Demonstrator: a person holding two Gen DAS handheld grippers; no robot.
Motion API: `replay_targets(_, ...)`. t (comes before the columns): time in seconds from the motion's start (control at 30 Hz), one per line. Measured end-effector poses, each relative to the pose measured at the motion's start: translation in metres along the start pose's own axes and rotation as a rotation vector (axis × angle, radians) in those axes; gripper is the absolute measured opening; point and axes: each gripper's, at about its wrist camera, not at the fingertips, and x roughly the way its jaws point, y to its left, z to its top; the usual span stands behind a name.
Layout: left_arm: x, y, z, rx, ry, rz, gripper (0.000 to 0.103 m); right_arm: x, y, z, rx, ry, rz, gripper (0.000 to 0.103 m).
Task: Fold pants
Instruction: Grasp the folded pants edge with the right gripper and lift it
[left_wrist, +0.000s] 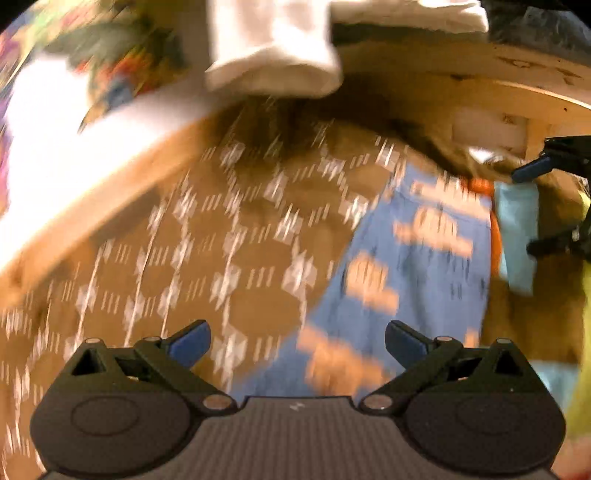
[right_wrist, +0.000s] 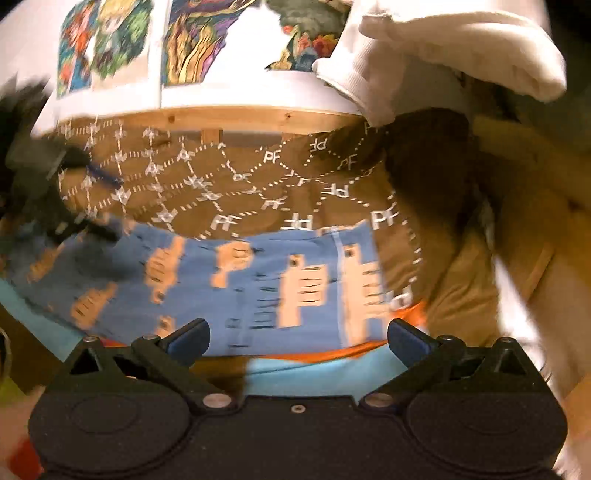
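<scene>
Blue pants with an orange thumbs-up print (left_wrist: 410, 266) lie on a brown cloth with white PF marks (left_wrist: 207, 236); the pants also show in the right wrist view (right_wrist: 266, 280). My left gripper (left_wrist: 297, 341) is open and empty above the pants' near edge. My right gripper (right_wrist: 297, 339) is open and empty over the pants' orange-trimmed edge. The right gripper shows at the right edge of the left wrist view (left_wrist: 554, 199). The left gripper shows blurred at the left of the right wrist view (right_wrist: 59, 192). Both views are motion-blurred.
A white garment (left_wrist: 273, 48) hangs over a wooden frame (left_wrist: 480, 70) behind; it also shows in the right wrist view (right_wrist: 443, 51). A white panel with colourful pictures (right_wrist: 147, 48) stands at the back. Light blue cloth (left_wrist: 517, 229) lies under the pants.
</scene>
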Motion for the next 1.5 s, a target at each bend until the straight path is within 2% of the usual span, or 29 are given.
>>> replay_targets(0.13, 0.033, -0.022, 0.044, 0.043, -0.050, -0.008, 0.103, 0.013, -0.038, 0.011, 0.040, 0.009, 0.075, 0.093)
replay_targets(0.23, 0.060, -0.039, 0.059, 0.067, -0.038, -0.007, 0.103, 0.028, -0.060, 0.017, 0.083, 0.040, 0.124, 0.081)
replay_targets(0.43, 0.095, -0.057, 0.060, 0.057, -0.006, 0.001, 0.101, 0.055, -0.085, 0.017, 0.141, 0.127, 0.178, 0.064)
replay_targets(0.6, 0.114, -0.057, 0.057, 0.044, 0.052, 0.052, 0.101, 0.067, -0.095, 0.010, 0.210, 0.197, 0.234, 0.062)
replay_targets(0.63, 0.117, -0.056, 0.057, 0.036, 0.063, 0.061, 0.101, 0.067, -0.096, 0.010, 0.225, 0.196, 0.239, 0.060)
replay_targets(0.73, 0.117, -0.052, 0.058, 0.005, 0.064, 0.061, 0.101, 0.065, -0.102, 0.008, 0.279, 0.193, 0.240, 0.040)
replay_targets(0.83, 0.108, -0.046, 0.062, -0.032, 0.063, 0.064, 0.101, 0.063, -0.106, 0.007, 0.317, 0.185, 0.249, 0.035)
replay_targets(0.93, 0.092, -0.039, 0.069, -0.100, 0.042, 0.049, 0.101, 0.060, -0.102, 0.010, 0.296, 0.170, 0.233, 0.022)
replay_targets(1.03, 0.072, -0.036, 0.076, -0.164, 0.030, 0.004, 0.101, 0.052, -0.092, 0.013, 0.253, 0.141, 0.185, 0.015)
replay_targets(1.2, 0.056, -0.030, 0.089, -0.308, 0.060, -0.116, 0.100, 0.036, -0.055, 0.019, 0.075, 0.072, 0.038, 0.014)
replay_targets(1.37, 0.068, -0.024, 0.113, -0.490, 0.133, -0.229, 0.095, 0.029, -0.001, 0.014, -0.189, 0.001, -0.077, 0.014)
replay_targets(1.5, 0.082, -0.026, 0.130, -0.549, 0.196, -0.263, 0.092, 0.034, 0.031, 0.009, -0.340, -0.006, -0.117, 0.014)
